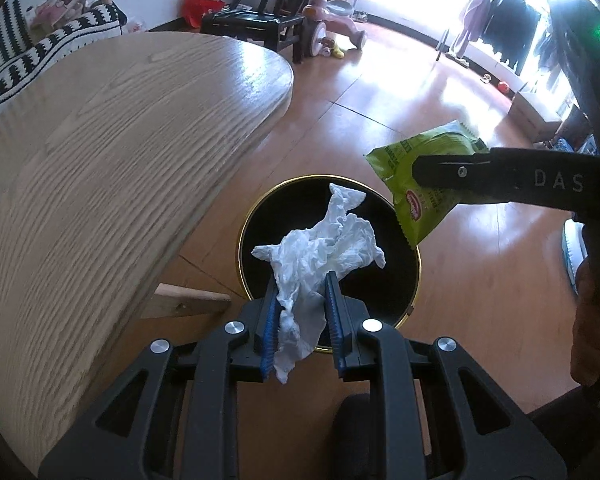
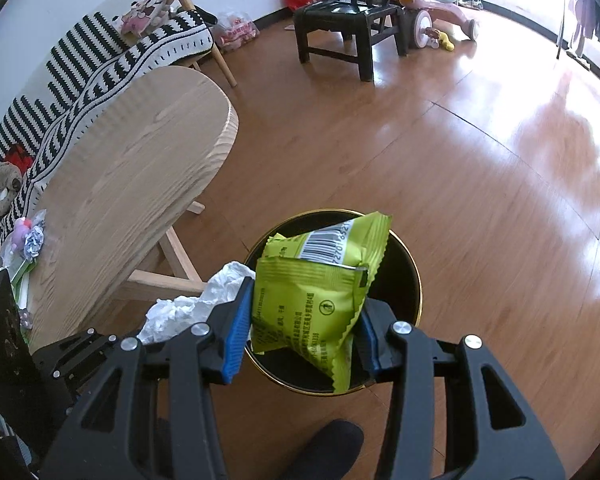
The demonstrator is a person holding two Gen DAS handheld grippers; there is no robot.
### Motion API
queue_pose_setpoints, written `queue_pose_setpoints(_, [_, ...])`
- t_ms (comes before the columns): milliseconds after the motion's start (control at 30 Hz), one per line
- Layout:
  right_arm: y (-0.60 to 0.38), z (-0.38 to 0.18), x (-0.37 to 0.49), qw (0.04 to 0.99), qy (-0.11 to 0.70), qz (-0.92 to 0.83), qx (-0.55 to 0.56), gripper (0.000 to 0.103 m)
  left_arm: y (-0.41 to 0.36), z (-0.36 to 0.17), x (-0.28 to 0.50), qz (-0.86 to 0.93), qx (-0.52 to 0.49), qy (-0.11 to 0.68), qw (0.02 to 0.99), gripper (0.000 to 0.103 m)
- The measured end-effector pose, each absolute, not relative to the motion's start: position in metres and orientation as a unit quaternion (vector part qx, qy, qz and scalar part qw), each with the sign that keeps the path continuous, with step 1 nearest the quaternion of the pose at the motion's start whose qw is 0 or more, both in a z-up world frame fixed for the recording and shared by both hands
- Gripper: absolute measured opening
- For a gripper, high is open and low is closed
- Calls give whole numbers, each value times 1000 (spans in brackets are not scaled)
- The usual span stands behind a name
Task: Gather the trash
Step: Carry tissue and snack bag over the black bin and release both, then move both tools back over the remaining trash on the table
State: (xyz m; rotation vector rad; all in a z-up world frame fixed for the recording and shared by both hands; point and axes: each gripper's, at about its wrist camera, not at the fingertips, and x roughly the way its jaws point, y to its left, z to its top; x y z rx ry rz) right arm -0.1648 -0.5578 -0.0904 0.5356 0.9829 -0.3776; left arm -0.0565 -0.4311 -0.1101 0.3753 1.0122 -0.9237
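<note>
1. Over the black bin (image 1: 404, 276) with the gold rim, on the wood floor (image 2: 480, 152) beside the wooden surface (image 1: 112, 152), both grippers hang
2. left hand-held gripper (image 1: 302, 312) is clamped on a crumpled white tissue (image 1: 324, 248)
3. right hand-held gripper (image 2: 304, 332) pinches a green snack wrapper (image 2: 312, 300), barcode side up, right above the bin opening

The bin (image 1: 249, 236) stands on the floor (image 1: 440, 92) just right of the table (image 1: 120, 128); the tissue (image 1: 320, 252) hangs above it; the snack bag (image 2: 316, 292) to the tissue's right; a chair (image 2: 340, 20) stands far behind.
</note>
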Motion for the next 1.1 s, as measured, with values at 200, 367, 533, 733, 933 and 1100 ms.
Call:
queue_pose_setpoints(200, [-560, -92, -166, 828, 463, -182, 260, 48, -432, -113, -61, -429, 176, 464, 755, 24])
queue_pose_setpoints(367, [-561, -89, -168, 828, 457, -187, 266, 71, -432, -114, -61, -425, 176, 456, 762, 51])
queue_pose_setpoints(533, [-561, -86, -169, 831, 451, -190, 265, 71, -433, -108, -65, -431, 172, 451, 762, 63])
queue_pose_setpoints(733, [-557, -72, -170, 837, 437, -194, 267, 77, -421, -85, -67, -440, 153, 439, 768, 81])
queue_pose_setpoints(933, [-529, -40, -161, 861, 405, -182, 249, 90, -368, -34, -62, -434, 117, 399, 799, 93])
queue_pose_setpoints(1100, [-490, -17, -135, 877, 394, -145, 232, 90, -294, -6, -37, -381, 97, 384, 835, 94])
